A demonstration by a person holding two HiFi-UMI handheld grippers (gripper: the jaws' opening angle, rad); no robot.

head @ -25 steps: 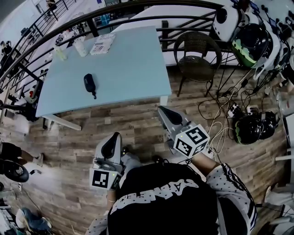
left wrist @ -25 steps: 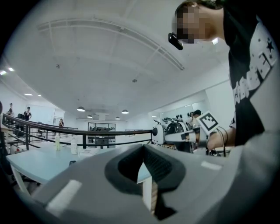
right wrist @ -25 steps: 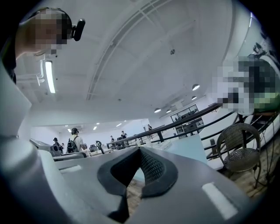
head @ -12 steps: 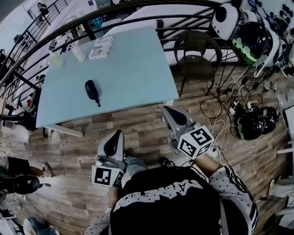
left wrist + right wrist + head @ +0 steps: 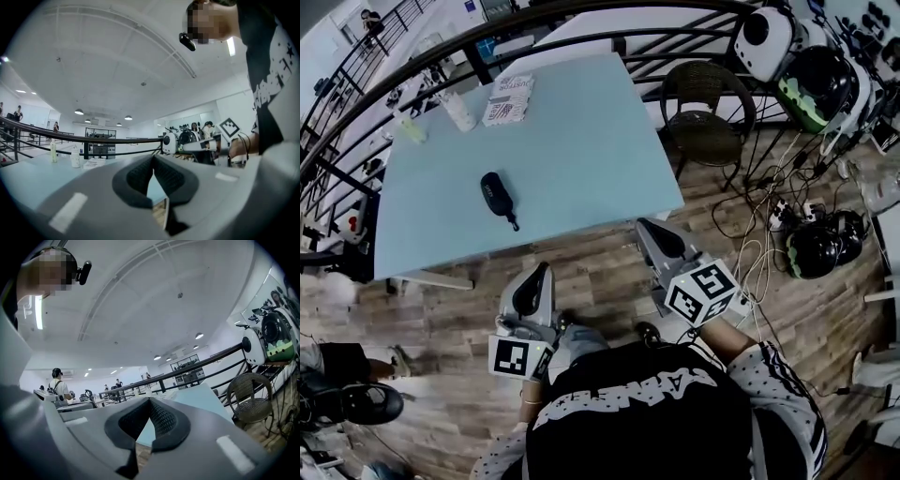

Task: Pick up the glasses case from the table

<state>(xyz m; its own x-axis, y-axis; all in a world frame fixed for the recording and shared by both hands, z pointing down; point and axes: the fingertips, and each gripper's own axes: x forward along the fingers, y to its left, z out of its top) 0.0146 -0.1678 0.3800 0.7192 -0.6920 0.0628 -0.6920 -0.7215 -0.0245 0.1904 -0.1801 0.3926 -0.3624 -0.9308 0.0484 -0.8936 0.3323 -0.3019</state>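
Hovering level over the wooden floor (image 5: 581,253), just short of the pale blue table (image 5: 581,141), my left gripper (image 5: 536,277) and right gripper (image 5: 649,230) are each pinched fully together on nothing, as both gripper views confirm. The dark glasses case (image 5: 493,193) lies flat on the tabletop, well in from the near edge and more on the left gripper's side, its thin strap (image 5: 513,223) trailing towards me. My worry from here is that jaws arriving without parting would only shove the rounded case across the smooth top. A bite taken too near me could catch the strap alone, and I judge the case would then swing or drop
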